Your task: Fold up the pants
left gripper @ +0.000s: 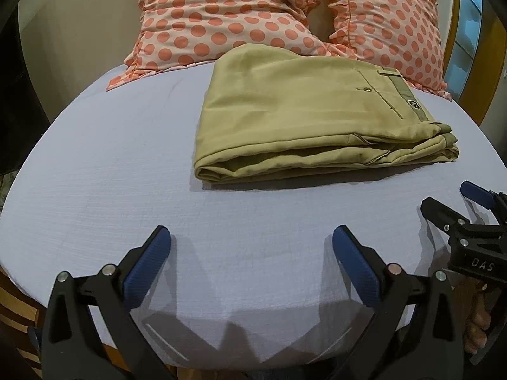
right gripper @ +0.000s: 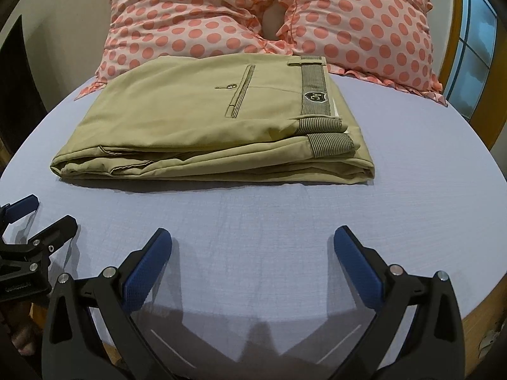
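Note:
Khaki pants (left gripper: 304, 107) lie folded in a flat stack on the pale blue bed sheet (left gripper: 111, 174), waistband to the right; they also show in the right wrist view (right gripper: 206, 123). My left gripper (left gripper: 252, 237) is open and empty, hovering over the sheet well short of the pants. My right gripper (right gripper: 252, 237) is open and empty too, the same distance in front of the stack. The right gripper shows at the right edge of the left wrist view (left gripper: 443, 199). The left gripper shows at the left edge of the right wrist view (right gripper: 47, 212).
Two polka-dot pillows (left gripper: 202, 22) (right gripper: 358, 22) lean at the head of the bed, just behind the pants. The wooden bed frame (right gripper: 481, 300) shows at the near edge. A window (right gripper: 478, 44) is at the far right.

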